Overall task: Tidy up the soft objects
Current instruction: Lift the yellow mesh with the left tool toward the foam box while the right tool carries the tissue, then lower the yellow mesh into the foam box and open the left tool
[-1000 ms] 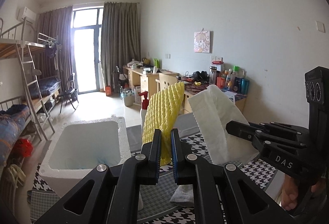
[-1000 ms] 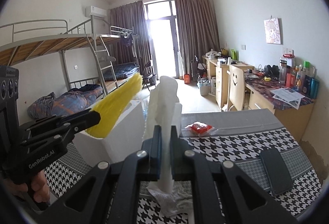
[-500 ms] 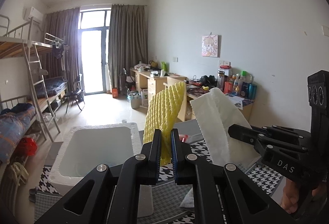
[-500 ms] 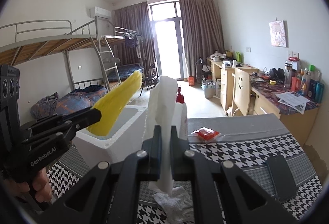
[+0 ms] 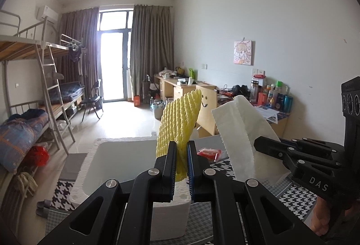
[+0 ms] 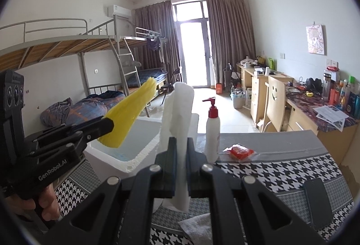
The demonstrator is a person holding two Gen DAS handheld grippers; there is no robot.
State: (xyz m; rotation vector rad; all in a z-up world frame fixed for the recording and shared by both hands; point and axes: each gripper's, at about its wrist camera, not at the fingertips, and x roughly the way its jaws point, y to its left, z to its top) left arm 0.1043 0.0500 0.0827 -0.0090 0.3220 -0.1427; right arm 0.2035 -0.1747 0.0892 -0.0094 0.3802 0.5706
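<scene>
My left gripper (image 5: 181, 148) is shut on a yellow foam net sleeve (image 5: 178, 120) and holds it up above the near rim of a white foam box (image 5: 117, 161). My right gripper (image 6: 181, 143) is shut on a white foam sheet (image 6: 178, 110), upright, just right of the box. In the right wrist view the left gripper (image 6: 108, 126) holds the yellow sleeve (image 6: 130, 114) over the box (image 6: 135, 150). In the left wrist view the right gripper (image 5: 258, 144) holds the white sheet (image 5: 238, 132).
A houndstooth-cloth table (image 6: 281, 168) carries a white pump bottle (image 6: 212, 128), a red packet (image 6: 239, 151), a dark phone (image 6: 317, 204) and another white sheet (image 6: 198, 227) at the near edge. Bunk beds stand left, desks and a chair right.
Both grippers have risen and tilted up with their pieces; the box and table sit lower in view. The pump bottle now shows beside the white sheet.
</scene>
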